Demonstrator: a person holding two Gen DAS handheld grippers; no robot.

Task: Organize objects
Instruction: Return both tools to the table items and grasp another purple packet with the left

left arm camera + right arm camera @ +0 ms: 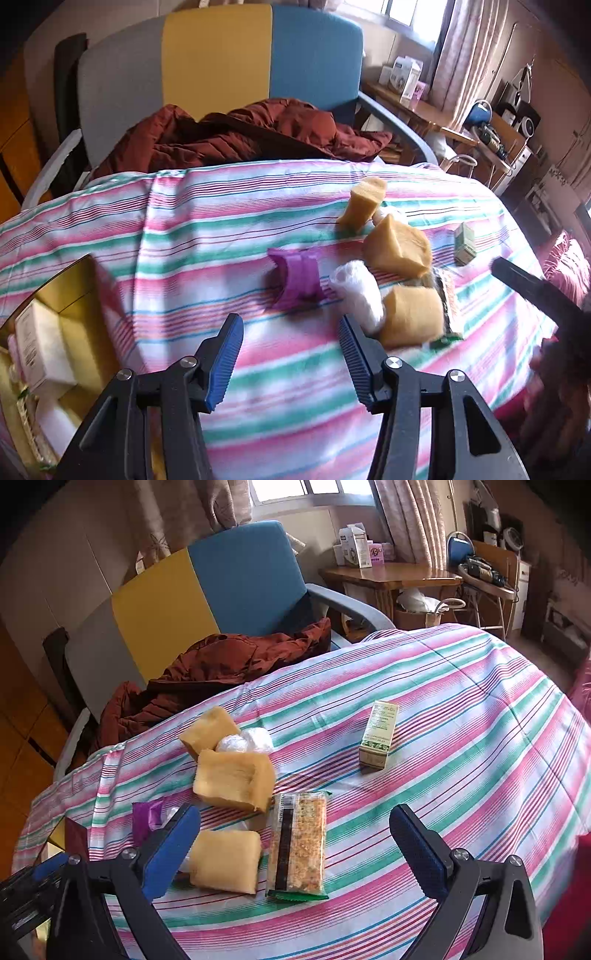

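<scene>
On the striped cloth (221, 221) lie three tan foam blocks (397, 245), a purple plastic piece (297, 278), a white plastic wad (356, 291) and a small green box (464, 243). My left gripper (290, 325) hovers open just short of the purple piece, with nothing between its fingers. In the right wrist view a wrapped cereal bar (297, 843) lies beside the nearest foam block (223, 860). My right gripper (295, 812) stands wide open above the bar, its pads clear of it. The green box (379, 734) sits farther off to the right.
A yellow open box (70, 284) with a white carton inside stands at the cloth's left edge. Behind the table is a grey, yellow and blue chair (218, 55) with a red-brown jacket (240, 136) on it. A wooden desk (391, 576) stands by the window.
</scene>
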